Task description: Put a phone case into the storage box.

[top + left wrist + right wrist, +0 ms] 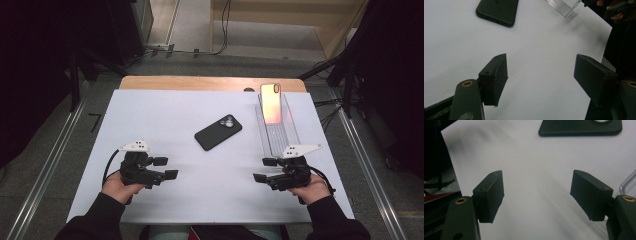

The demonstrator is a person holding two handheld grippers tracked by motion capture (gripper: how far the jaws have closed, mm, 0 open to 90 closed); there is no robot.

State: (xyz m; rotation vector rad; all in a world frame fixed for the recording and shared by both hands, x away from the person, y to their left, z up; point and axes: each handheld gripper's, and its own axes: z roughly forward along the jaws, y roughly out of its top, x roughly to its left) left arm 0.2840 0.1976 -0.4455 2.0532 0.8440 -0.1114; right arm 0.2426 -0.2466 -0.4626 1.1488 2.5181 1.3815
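Observation:
A black phone (218,132) lies camera side up in the middle of the white table sheet (200,190). A second phone (270,102), its back glowing orange-pink, stands upright at the far end of a clear slotted rack (278,134) on the right. My left gripper (166,168) rests near the front left, open, with bare sheet between its jaws (541,62); the black phone (497,11) lies ahead of it. My right gripper (264,169) sits at the rack's near end, open and empty (536,176), with the black phone (580,127) beyond it.
The sheet's edge falls away to dark floor on all sides. A wooden table edge (210,82) shows past the sheet at the back. The rack's near corner (561,5) and the right hand's gripper (619,8) show far off in the left gripper view.

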